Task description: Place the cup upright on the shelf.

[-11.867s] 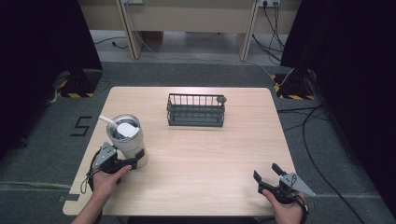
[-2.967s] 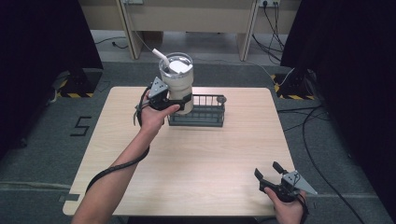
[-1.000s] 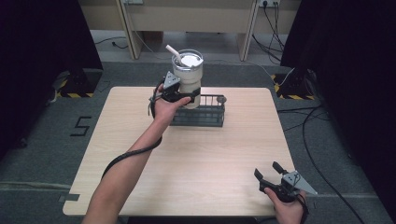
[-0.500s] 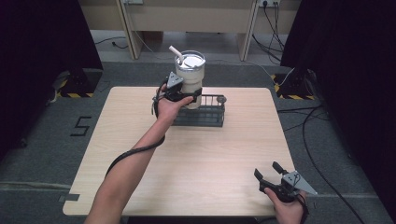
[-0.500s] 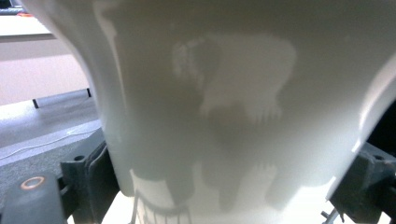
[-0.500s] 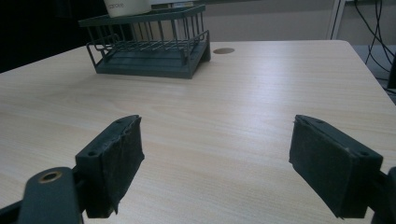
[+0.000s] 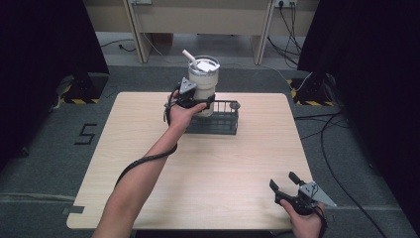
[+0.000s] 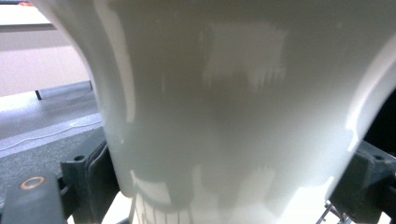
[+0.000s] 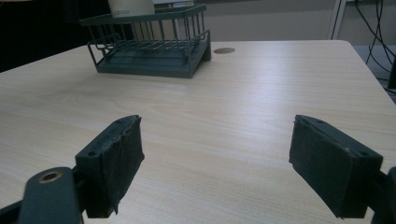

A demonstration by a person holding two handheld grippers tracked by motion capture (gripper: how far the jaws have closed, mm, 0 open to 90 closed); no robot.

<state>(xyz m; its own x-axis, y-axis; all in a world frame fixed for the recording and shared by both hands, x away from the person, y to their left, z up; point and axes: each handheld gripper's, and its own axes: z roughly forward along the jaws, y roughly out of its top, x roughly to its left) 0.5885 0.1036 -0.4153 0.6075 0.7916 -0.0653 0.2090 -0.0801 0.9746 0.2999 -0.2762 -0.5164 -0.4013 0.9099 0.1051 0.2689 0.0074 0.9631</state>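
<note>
A cream tumbler (image 7: 203, 84) with a lid and white straw is held above the left end of the dark wire basket (image 7: 218, 123) at the far middle of the table. My left gripper (image 7: 198, 101) is shut on the tumbler's lower body; in the left gripper view the tumbler's pale wall (image 8: 233, 102) stands between the two jaws. My right gripper (image 7: 287, 186) rests open near the table's front right corner, nothing between its pads (image 9: 114, 161). The right gripper view shows the basket (image 9: 149, 46) farther off, with the tumbler's base (image 9: 130, 7) above it.
The light wooden table (image 7: 148, 148) has a small round hole (image 9: 226, 50) beside the basket. A black cable (image 7: 143, 161) trails along the left forearm. Dark floor and desk legs lie beyond the far edge.
The left gripper has carried the tumbler from the table's front left up and over to the basket; over the last second it barely shifted. The right gripper has stayed put.
</note>
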